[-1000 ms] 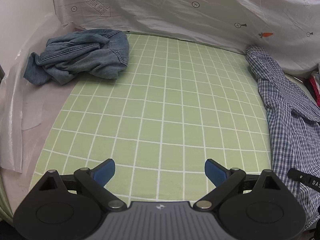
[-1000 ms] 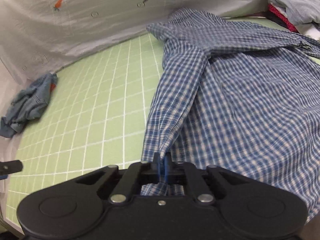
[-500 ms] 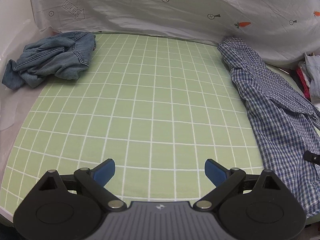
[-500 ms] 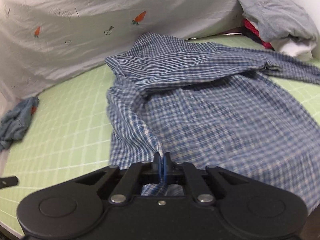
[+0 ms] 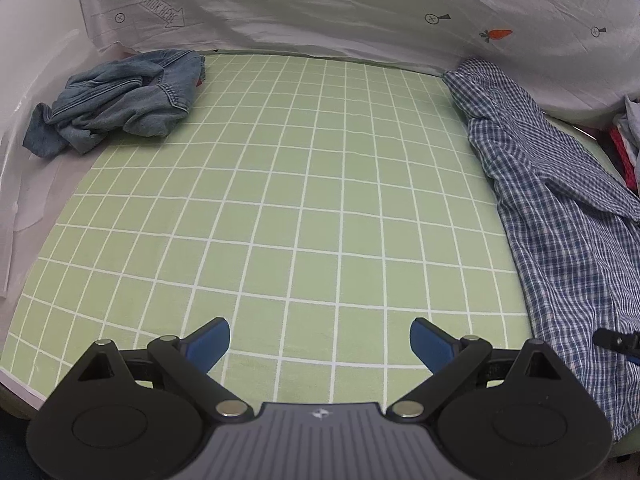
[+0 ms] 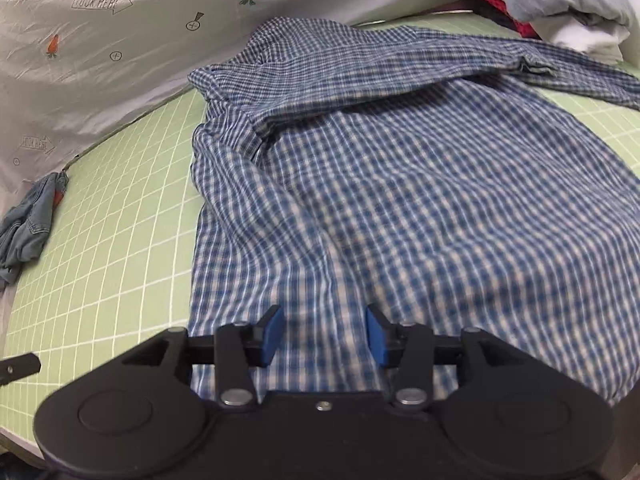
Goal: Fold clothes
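Two grippers were in view, one in each wrist camera. The left gripper (image 5: pixel 320 340) sat at the bottom of its frame with its two blue pads spread wide over bare green gridded mat (image 5: pixel 304 208) covering the bench, nothing between them. The right gripper (image 6: pixel 324 334) sat at the bottom of its own frame, its jaws opening, with the hem of one blue-and-white checked shirt (image 6: pixel 400 184) lying between the pads but not pinched by them. That shirt lay spread across the middle and right of the right wrist view, collar toward the top and one sleeve folded across its upper part; in the left wrist view it ran down the right edge. One crumpled denim garment (image 5: pixel 120 100) lay at the upper left of the left wrist view. One pile of other clothes (image 6: pixel 560 4) sat at the upper right of the right wrist view. One white sheet (image 5: pixel 360 8) printed with carrots and arrows hung behind the mat.
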